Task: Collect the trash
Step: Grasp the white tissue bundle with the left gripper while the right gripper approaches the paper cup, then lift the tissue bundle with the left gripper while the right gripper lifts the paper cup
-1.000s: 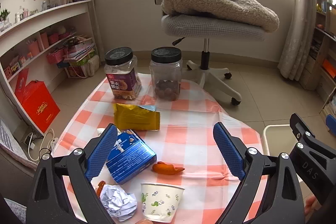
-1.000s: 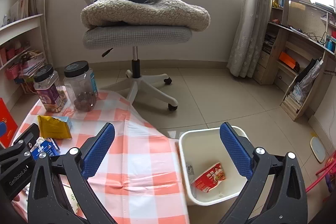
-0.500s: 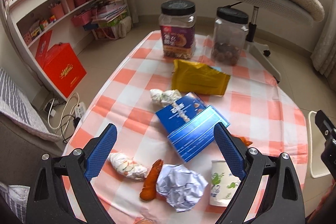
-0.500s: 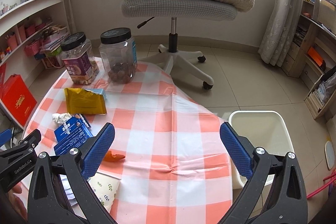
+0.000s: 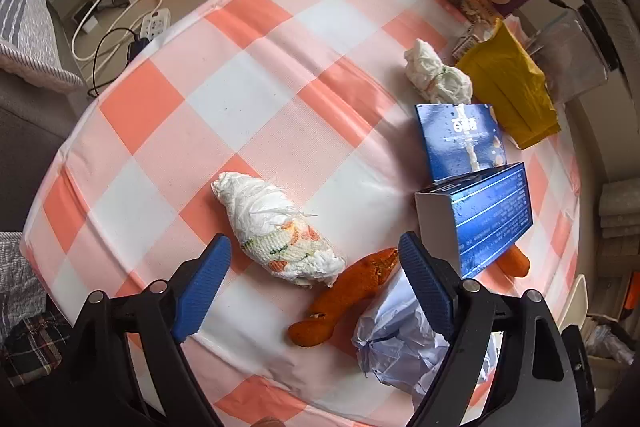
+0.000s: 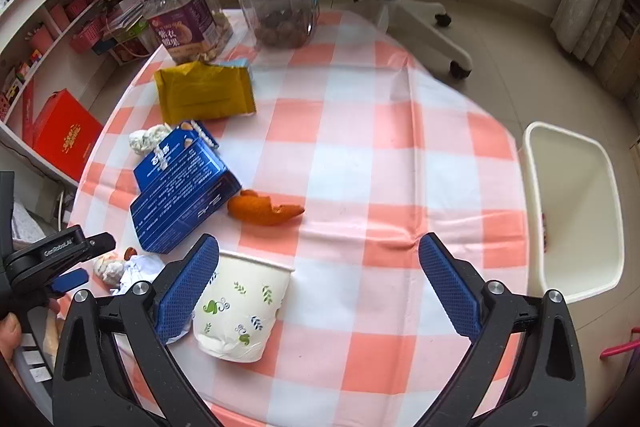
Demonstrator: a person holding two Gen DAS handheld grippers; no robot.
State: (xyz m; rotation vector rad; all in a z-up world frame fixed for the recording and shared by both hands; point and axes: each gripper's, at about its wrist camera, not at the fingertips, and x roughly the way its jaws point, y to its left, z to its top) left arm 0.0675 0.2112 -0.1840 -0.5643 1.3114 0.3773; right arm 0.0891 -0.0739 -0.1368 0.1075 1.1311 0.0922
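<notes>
Hovering steeply over the near edge of the bench, the left hand-held gripper frames a crumpled tissue wad just ahead of its spread, empty jaws. The wad's long axis runs diagonally, slanting from the upper left toward the right finger, so the left hand is clearly the nearer one. An orange peel and a crumpled paper ball lie just beside it. The right hand-held gripper, jaws wide and holding nothing, hangs over a paper cup; the white bin stands past the bench's right edge. A second ago both pointed out across the room; they now tilt down at the litter, and the left jaws have just been closing a little, pressing on nothing.
</notes>
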